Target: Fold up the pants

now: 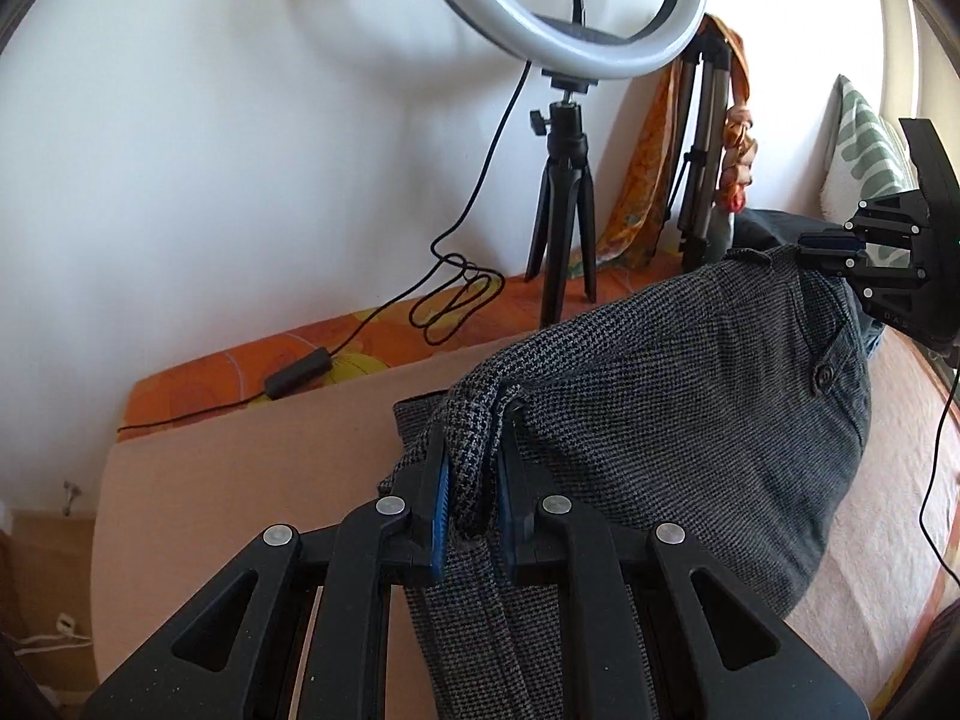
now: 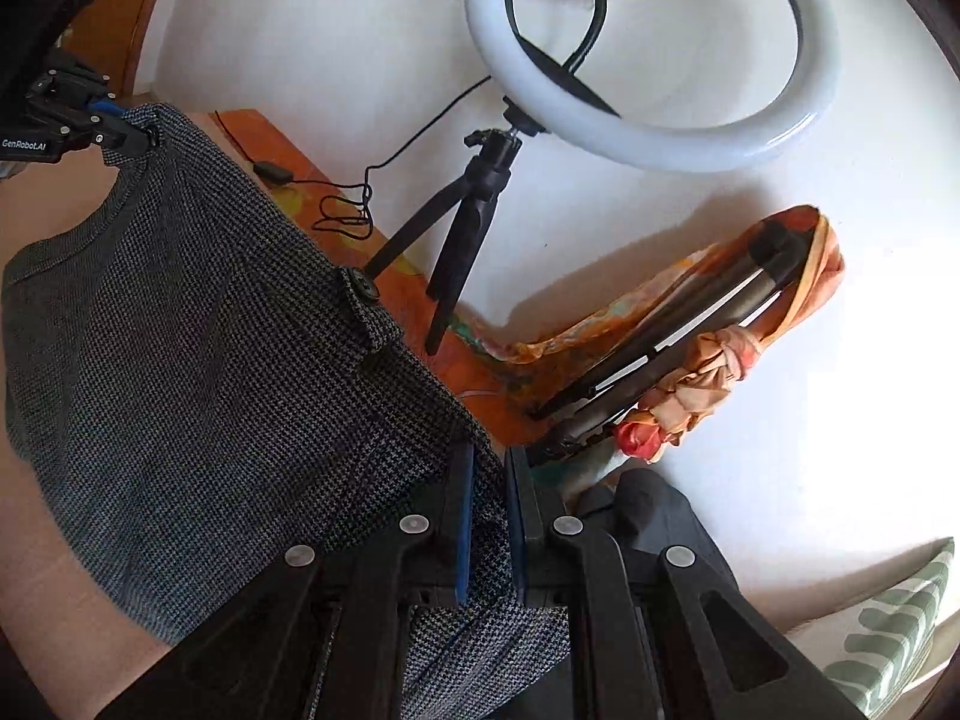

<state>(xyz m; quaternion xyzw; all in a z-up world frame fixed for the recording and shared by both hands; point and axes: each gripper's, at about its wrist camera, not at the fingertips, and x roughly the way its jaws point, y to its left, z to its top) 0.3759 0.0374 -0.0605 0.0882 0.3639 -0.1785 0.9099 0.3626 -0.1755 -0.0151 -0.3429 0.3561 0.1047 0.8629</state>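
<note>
The grey houndstooth pants [image 1: 690, 396] hang stretched between my two grippers above a peach-coloured bed surface [image 1: 240, 480]. My left gripper [image 1: 474, 480] is shut on one bunched edge of the pants. My right gripper [image 2: 489, 510] is shut on the other edge; it also shows in the left wrist view [image 1: 831, 252] at far right. The left gripper shows in the right wrist view [image 2: 129, 129] at upper left, holding a corner. A buttoned pocket flap [image 2: 366, 300] faces the camera.
A ring light on a black tripod [image 1: 564, 222] stands by the white wall, its cable [image 1: 456, 294] coiled on an orange cloth. A folded tripod wrapped in orange fabric [image 2: 690, 360] leans nearby. A green-patterned pillow [image 1: 864, 156] lies at right.
</note>
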